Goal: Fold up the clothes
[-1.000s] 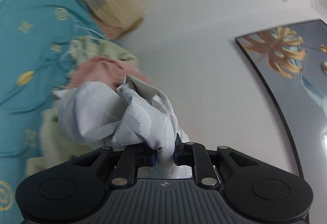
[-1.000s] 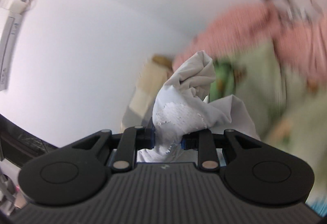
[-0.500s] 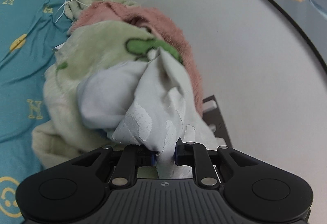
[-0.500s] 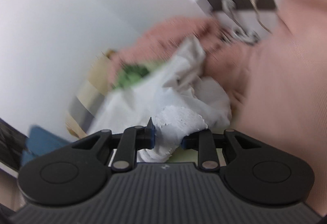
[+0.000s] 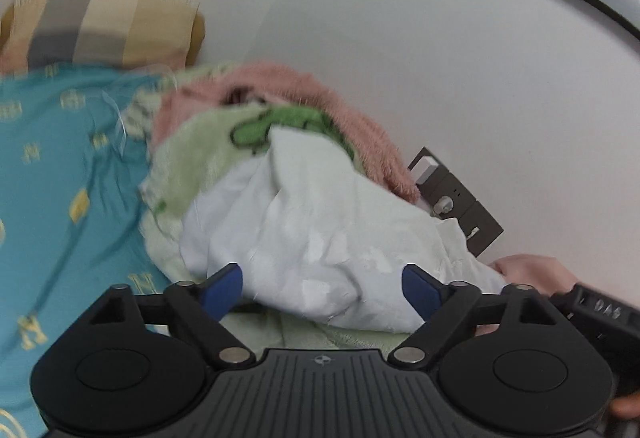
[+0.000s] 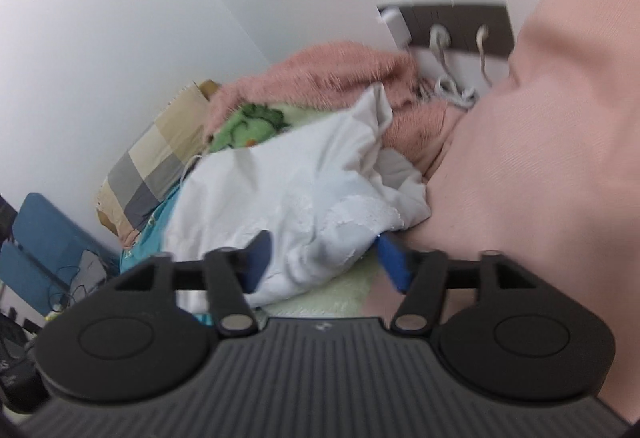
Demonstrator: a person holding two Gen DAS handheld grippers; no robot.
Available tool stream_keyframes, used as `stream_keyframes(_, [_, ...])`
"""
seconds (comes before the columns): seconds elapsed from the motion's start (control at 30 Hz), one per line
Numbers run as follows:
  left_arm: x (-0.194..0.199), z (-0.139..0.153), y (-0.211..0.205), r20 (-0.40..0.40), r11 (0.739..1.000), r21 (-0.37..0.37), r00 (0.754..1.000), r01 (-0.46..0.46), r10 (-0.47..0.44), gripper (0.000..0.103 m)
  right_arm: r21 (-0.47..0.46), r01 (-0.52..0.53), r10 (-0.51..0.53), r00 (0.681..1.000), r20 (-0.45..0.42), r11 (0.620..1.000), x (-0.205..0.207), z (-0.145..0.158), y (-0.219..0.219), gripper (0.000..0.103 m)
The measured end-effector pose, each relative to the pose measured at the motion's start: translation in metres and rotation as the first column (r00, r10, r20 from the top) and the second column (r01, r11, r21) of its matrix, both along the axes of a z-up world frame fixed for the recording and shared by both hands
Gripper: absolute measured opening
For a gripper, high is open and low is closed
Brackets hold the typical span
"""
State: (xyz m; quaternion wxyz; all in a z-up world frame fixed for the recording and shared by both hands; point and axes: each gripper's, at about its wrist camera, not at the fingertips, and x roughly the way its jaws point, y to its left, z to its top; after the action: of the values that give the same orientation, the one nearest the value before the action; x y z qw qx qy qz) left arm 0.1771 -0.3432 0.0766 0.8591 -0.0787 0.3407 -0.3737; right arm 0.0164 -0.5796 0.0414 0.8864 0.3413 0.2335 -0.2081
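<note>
White crumpled garment point(image 5: 320, 238) bunched between your left gripper point(image 5: 322, 288) and right gripper point(image 6: 326, 258); both jaws opening, pads clear. Garment lies on green fleece blanket point(image 5: 208, 158). Left view alone shows teal bedsheet point(image 5: 60, 178); right view, pink sleeve point(image 6: 540, 158).

Bright and soft all over with hardly any shadows, bent round at the edges, smeary on the pillow point(image 5: 100, 26) and blanket point(image 6: 320, 74), very fuzzy on the sleeve point(image 6: 552, 142).
</note>
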Motion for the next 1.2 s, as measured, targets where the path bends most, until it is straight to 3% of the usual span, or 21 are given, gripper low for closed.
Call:
stream_keyframes(0.1, [-0.034, 0.026, 0.015, 0.107, 1.000, 0.017, 0.994, -0.008, 0.007, 0.103, -0.089, -0.021, 0.024, 0.999, 0.037, 0.996, -0.022, 0.024, 0.019, 0.074])
stream_keyframes(0.17, [-0.061, 0.044, 0.027, 0.166, 1.000, 0.027, 0.986, -0.014, 0.009, 0.103, -0.149, -0.035, 0.044, 0.997, 0.060, 0.988, -0.037, 0.040, 0.033, 0.086])
stream_keyframes(0.3, [-0.115, 0.066, 0.052, 0.268, 0.998, 0.043, 0.963, -0.035, 0.022, 0.103, -0.258, -0.048, 0.075, 0.992, 0.099, 0.965, -0.067, 0.064, 0.063, 0.084])
stream_keyframes(0.57, [-0.195, 0.070, 0.097, 0.383, 0.995, 0.050, 0.922, -0.082, 0.056, 0.103, -0.422, -0.045, 0.103, 0.988, 0.116, 0.905, -0.112, 0.069, 0.125, 0.084])
stream_keyframes(0.77, [-0.216, 0.059, 0.117, 0.426, 0.992, 0.029, 0.900, -0.121, 0.097, 0.103, -0.520, -0.041, 0.121, 0.985, 0.122, 0.853, -0.129, 0.053, 0.163, 0.084])
stream_keyframes(1.2, [-0.224, 0.030, 0.128, 0.460, 0.988, 0.061, 0.883, -0.140, 0.097, 0.103, -0.585, -0.061, 0.135, 0.987, 0.085, 0.809, -0.121, 0.031, 0.198, 0.084])
